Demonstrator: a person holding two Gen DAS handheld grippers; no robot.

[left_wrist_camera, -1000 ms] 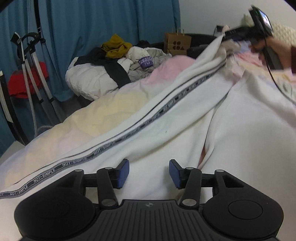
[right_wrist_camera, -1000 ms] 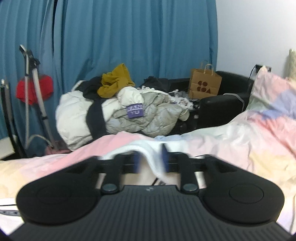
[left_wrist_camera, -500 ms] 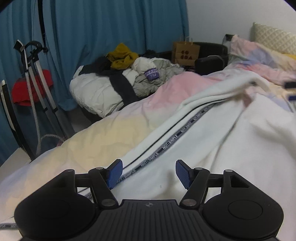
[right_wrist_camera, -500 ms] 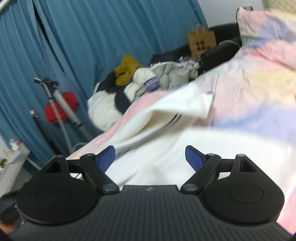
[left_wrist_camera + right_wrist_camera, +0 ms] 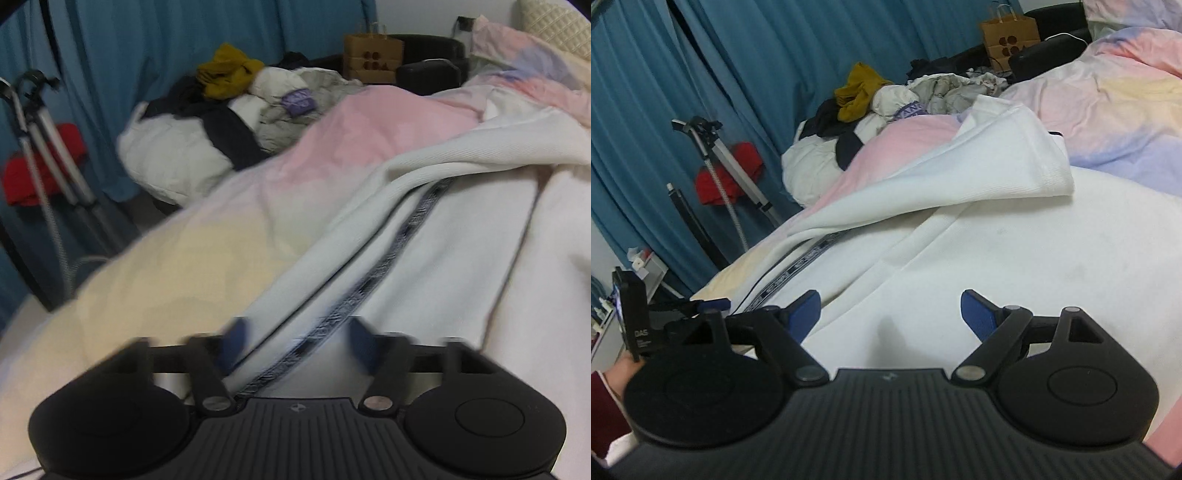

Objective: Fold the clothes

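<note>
My L gripper (image 5: 295, 341) has its fingers spread w/ nothing between them, low over the white garment (image 5: 424, 251) right by its dark printed stripe (image 5: 373, 288). My R gripper (image 5: 891, 314) is wide apart too, empty, above the same garment, which lies spread on the pastel duvet (image 5: 1115, 99) w/ one flap folded over.
</note>
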